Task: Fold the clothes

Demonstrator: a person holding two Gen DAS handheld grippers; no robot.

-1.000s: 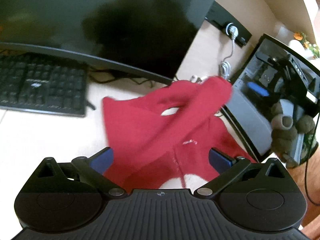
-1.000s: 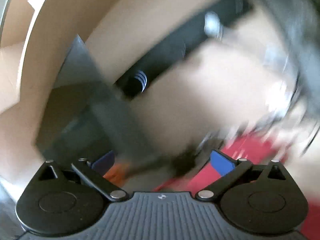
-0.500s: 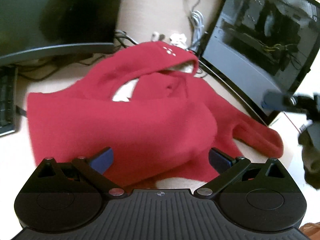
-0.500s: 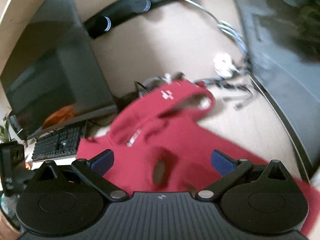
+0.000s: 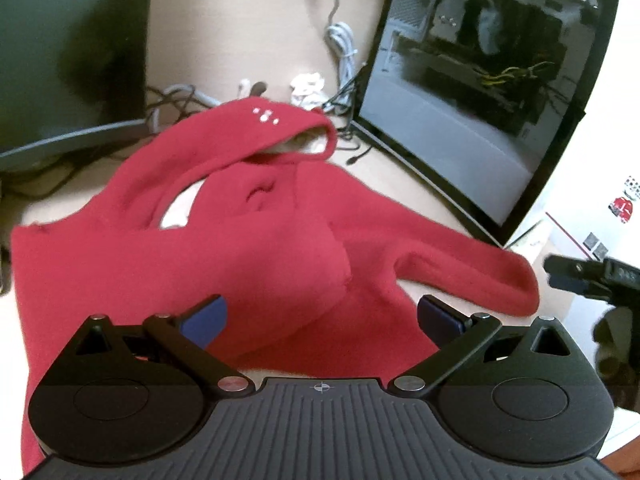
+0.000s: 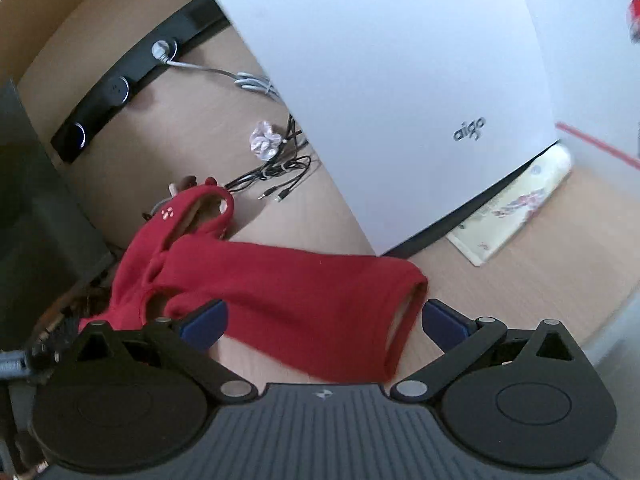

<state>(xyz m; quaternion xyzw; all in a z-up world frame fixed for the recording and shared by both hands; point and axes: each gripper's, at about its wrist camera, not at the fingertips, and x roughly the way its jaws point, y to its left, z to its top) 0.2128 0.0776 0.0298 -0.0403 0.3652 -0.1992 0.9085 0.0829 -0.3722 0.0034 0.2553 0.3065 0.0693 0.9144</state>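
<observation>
We see the red hoodie (image 5: pixel 224 248) spread on the desk (image 6: pixel 200 120) between the monitor (image 5: pixel 68 48) and the computer case (image 6: pixel 400 80), hood up top (one sleeve folded across the body); our left gripper (image 5: pixel 322 312) hovers over its hem, jaws apart; our right gripper (image 6: pixel 322 316) sits over the other sleeve's cuff, jaws apart, holding nothing.

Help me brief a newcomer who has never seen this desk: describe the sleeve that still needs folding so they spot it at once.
Start at the glass-sided computer case standing on the desk. The red hoodie lies in front of it, and the sleeve stretches out flat along the case's base. Unlike the other sleeve, already folded across the body, this one sticks out sideways, its open cuff between the right gripper's open fingers.
</observation>
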